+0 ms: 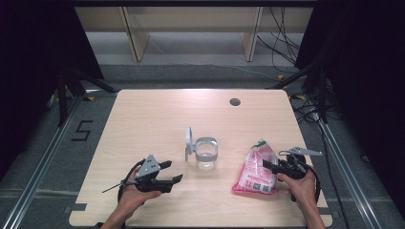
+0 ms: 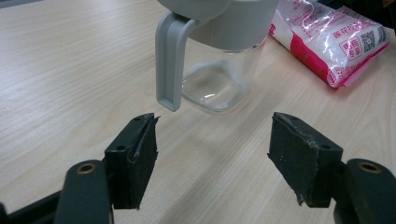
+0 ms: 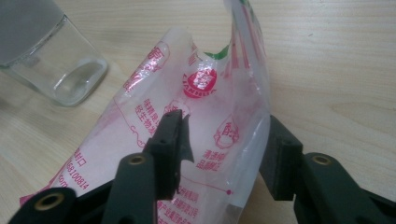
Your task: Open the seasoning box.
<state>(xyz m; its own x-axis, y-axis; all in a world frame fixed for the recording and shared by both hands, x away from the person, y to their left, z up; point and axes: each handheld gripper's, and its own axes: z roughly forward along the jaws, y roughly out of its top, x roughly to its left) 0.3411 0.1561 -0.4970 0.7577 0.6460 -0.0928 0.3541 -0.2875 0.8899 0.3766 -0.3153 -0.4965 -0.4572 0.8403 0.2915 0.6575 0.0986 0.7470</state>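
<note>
Presently the right gripper (image 3: 219, 144) straddles the pink plastic bag (image 3: 205, 121), jaws part-spread on either side, pads not clearly pressing. The bag lies at three o'clock of the lidded clear jar (image 1: 206, 153). Soft, slippery film: best pinched near its top. The left gripper (image 2: 212, 154) stands spread, empty.

Light wood table (image 1: 157, 114) sits mid-frame, with a small dark round grommet (image 1: 234, 101) near its far edge. Grey carpeted floor (image 1: 191, 71) all around. Top of the frame has a pale wooden bench or shelf (image 1: 191, 19) on slanted legs. Black curtains (image 1: 28, 57) fill the upper left and upper right. Metal rails (image 1: 43, 162) run down the left and right sides, cables (image 1: 282, 38) tangle at upper right, and a "5" (image 1: 82, 130) is marked on the floor at left.
</note>
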